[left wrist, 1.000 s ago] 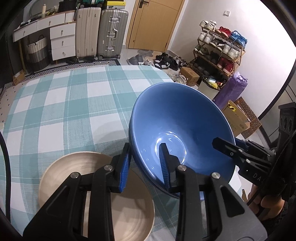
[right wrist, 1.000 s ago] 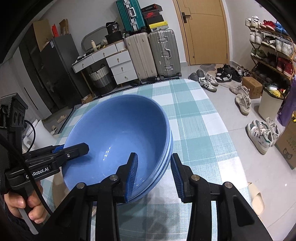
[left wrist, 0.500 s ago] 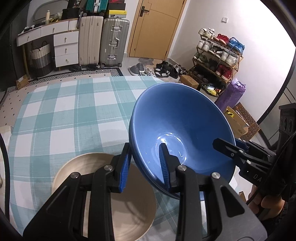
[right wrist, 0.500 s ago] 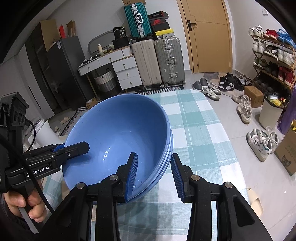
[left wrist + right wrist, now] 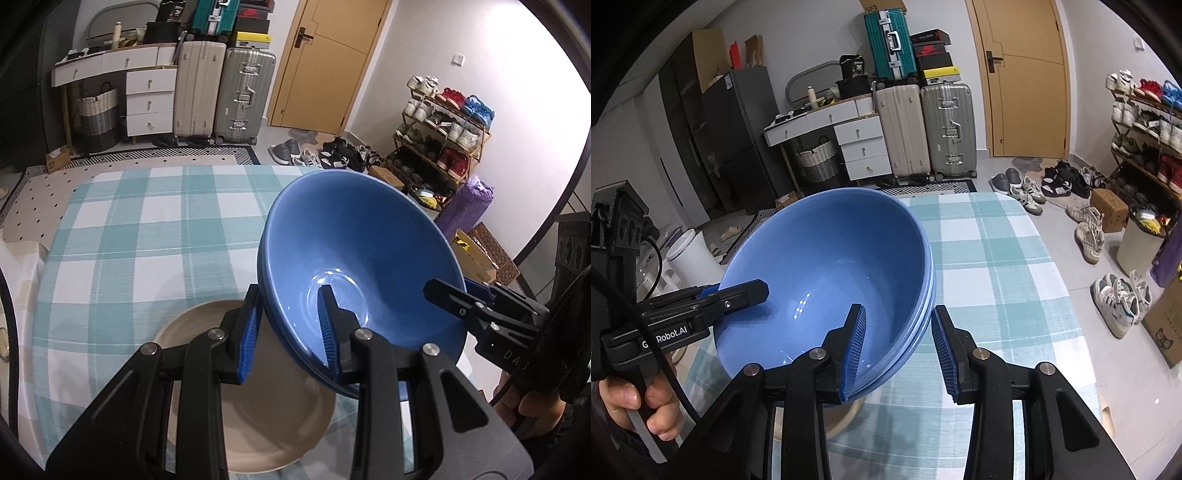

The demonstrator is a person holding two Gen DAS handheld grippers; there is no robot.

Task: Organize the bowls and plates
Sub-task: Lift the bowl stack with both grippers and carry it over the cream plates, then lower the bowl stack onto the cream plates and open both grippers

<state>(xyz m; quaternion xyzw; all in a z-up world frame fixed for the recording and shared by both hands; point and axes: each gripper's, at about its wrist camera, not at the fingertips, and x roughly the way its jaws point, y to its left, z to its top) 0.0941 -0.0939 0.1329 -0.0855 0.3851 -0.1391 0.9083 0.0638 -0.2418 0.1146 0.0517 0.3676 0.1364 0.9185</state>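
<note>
A stack of nested blue bowls (image 5: 362,251) hangs tilted in the air above the checked tablecloth (image 5: 147,229). My left gripper (image 5: 290,332) is shut on the stack's near-left rim, one pad inside and one outside. My right gripper (image 5: 897,339) is shut on the opposite rim of the blue bowls (image 5: 827,258). Each gripper shows in the other's view: the right gripper (image 5: 458,291) at the stack's right edge, the left gripper (image 5: 738,291) at its left. A beige plate (image 5: 273,417) lies on the cloth below the bowls, partly hidden by them.
The table's far edge (image 5: 184,168) and right edge (image 5: 1056,258) drop to the floor. Beyond stand suitcases (image 5: 221,92), white drawers (image 5: 147,99), a shoe rack (image 5: 443,129), loose shoes (image 5: 1089,236) and a white bin (image 5: 690,254). A hand (image 5: 639,402) grips the left gripper's handle.
Both grippers have risen with the blue bowls held between them. The table and the beige plate look farther below, and more of the plate shows in the left wrist view.
</note>
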